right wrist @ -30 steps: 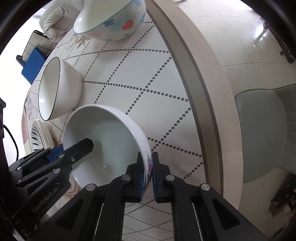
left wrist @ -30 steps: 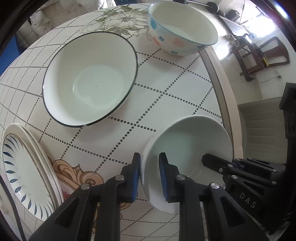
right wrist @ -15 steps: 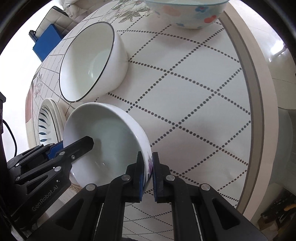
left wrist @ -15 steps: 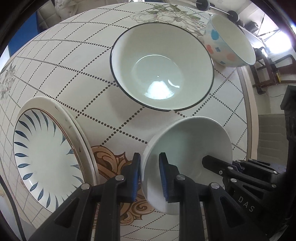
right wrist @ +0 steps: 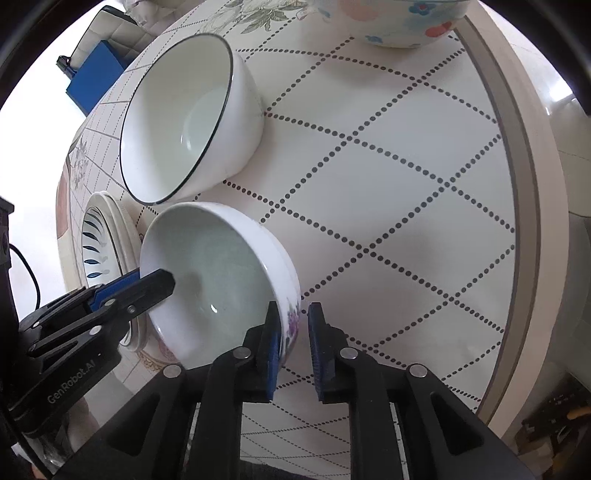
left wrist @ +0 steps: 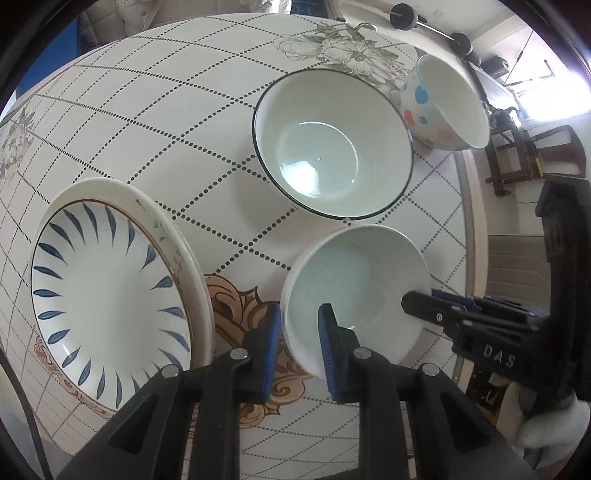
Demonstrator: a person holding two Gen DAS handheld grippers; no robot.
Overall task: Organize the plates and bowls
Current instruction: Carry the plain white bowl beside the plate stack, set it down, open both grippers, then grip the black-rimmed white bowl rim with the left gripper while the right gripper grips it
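Observation:
A small white bowl [left wrist: 354, 291] with a purple flower print on its side [right wrist: 221, 280] is at the near table edge. My left gripper [left wrist: 297, 347] straddles its left rim with the jaws slightly apart. My right gripper [right wrist: 293, 339] straddles its right rim, and a gap shows between the outer pad and the bowl wall. A larger dark-rimmed white bowl [left wrist: 332, 147] [right wrist: 188, 114] stands just beyond it. A blue-leaf plate [left wrist: 107, 291] on a stack of plates [right wrist: 107, 236] lies to the left.
A spotted bowl [left wrist: 443, 107] [right wrist: 399, 22] stands at the far right near the table rim [right wrist: 517, 147]. The tiled tabletop [left wrist: 147, 122] stretches back left. A dark wooden chair [left wrist: 532, 155] stands beyond the table.
Both grippers carried the small bowl left, toward the plates and the dark-rimmed bowl. Both pairs of jaws have widened on its rim since half a second ago.

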